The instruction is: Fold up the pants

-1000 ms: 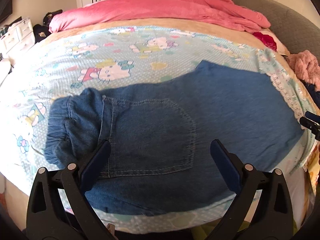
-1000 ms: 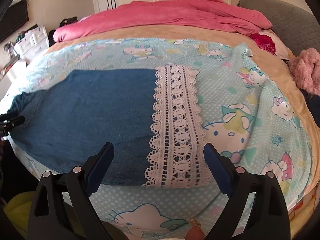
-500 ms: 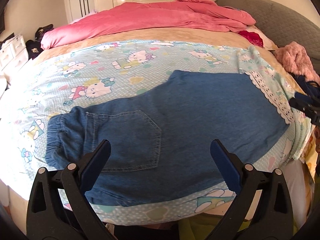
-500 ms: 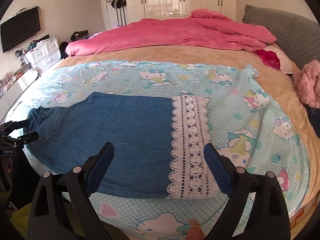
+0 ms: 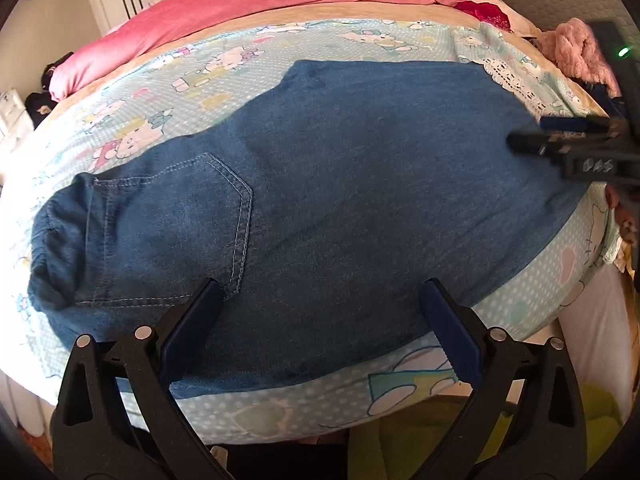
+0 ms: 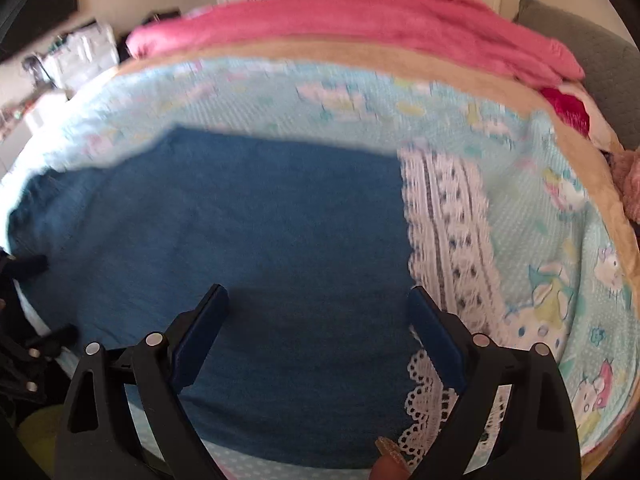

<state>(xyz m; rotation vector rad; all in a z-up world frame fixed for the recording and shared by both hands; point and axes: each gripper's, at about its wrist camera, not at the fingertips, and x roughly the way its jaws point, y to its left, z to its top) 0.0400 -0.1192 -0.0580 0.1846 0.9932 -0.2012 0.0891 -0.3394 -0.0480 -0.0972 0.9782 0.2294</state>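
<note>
Left wrist: our left tongs point(image 5: 320, 312) and right tongs point(image 6: 318, 316) both gape empty over flat pants point(image 5: 340, 184); next we grab the lace hem point(image 6: 448, 240) beside the right tongs.

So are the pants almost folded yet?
Partly. The pants lie flat on the bed sheet in one leg-wide layer, lace hem at one end. Both the left gripper and right gripper hover open, holding nothing. Folding them shorter remains.
</note>
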